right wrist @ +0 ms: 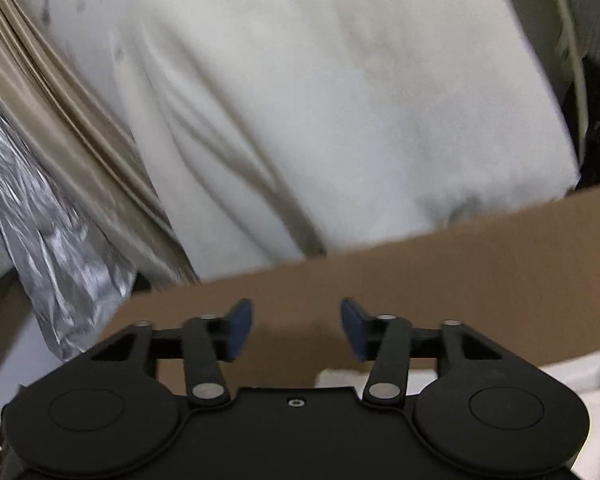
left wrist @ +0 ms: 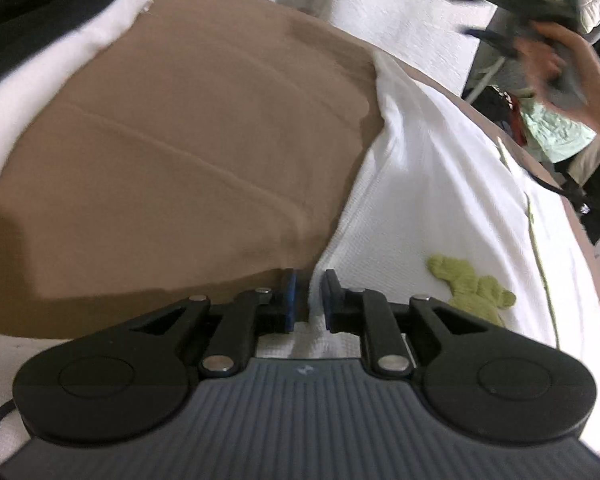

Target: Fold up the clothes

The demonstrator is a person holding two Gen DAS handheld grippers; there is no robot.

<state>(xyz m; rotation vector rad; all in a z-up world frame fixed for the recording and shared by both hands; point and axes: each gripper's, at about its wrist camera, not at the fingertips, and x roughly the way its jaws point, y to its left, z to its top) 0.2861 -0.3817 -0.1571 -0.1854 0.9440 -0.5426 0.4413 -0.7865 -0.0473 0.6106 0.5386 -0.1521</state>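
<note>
Clothes-wise, we've got a brown garment point(left wrist: 187, 152) lying flat with creases on the white sheet point(left wrist: 440, 200) of the bed. Our left hand-held gripper point(left wrist: 308, 296) sits at its near corner, fingers nearly closed with nothing between them. The right hand-held gripper point(right wrist: 296, 330) is open and empty over brown cloth. Folded or mid-fold, we can't tell.

Garment point(left wrist: 187, 152): lying flat on the sheet point(left wrist: 440, 200), ahead-left of my left claw point(left wrist: 308, 300).
Toy point(left wrist: 472, 284): sitting on the sheet, right of that claw.
Cardboard point(right wrist: 420, 276): lying beneath my right claw point(right wrist: 296, 330).
</note>
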